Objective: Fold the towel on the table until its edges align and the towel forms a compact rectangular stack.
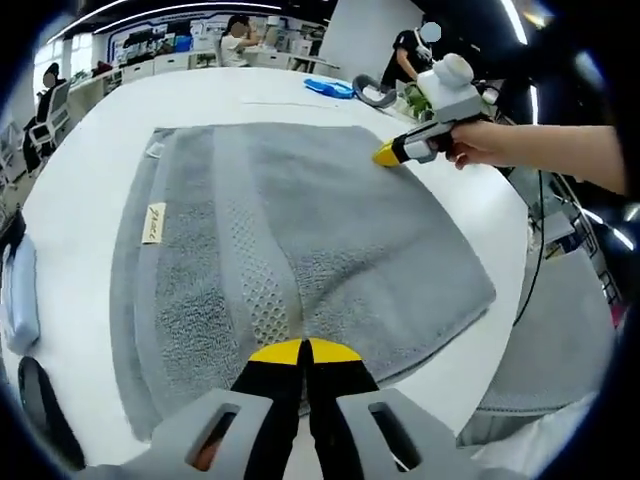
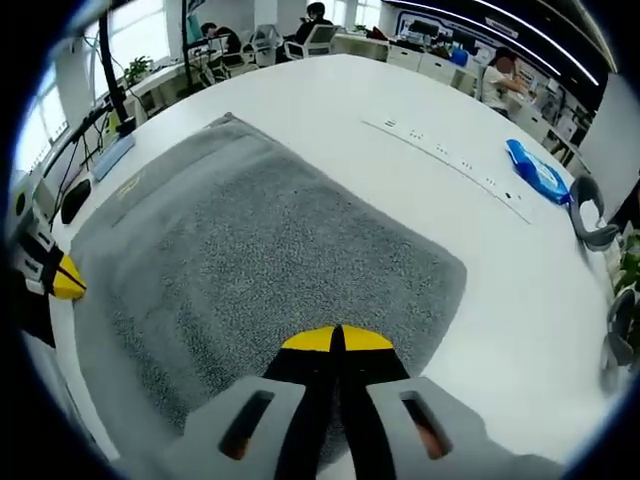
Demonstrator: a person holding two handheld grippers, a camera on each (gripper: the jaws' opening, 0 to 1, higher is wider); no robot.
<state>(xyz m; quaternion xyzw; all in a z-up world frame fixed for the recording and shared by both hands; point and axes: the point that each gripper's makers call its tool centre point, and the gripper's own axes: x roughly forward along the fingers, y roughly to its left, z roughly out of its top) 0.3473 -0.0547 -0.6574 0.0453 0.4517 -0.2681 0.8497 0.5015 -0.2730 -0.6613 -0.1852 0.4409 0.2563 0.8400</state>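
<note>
A grey towel (image 1: 300,230) lies spread flat on the white table (image 1: 200,95), with a small label (image 1: 155,222) near its left side. My left gripper (image 1: 305,352) is shut on the towel's near edge, and a crease runs up from its yellow tips. My right gripper (image 1: 388,154), held by a person's hand (image 1: 480,145), sits at the towel's far right edge. In the right gripper view, that gripper (image 2: 337,340) is shut on the towel (image 2: 260,250) close to its edge. The left gripper (image 2: 62,278) shows at the towel's opposite side.
A blue packet (image 2: 537,172) and a dark curved object (image 2: 592,222) lie on the table beyond the towel. A pale blue item (image 1: 20,295) rests at the left table edge. Grey cloth (image 1: 560,340) hangs past the near right edge. People sit at desks behind.
</note>
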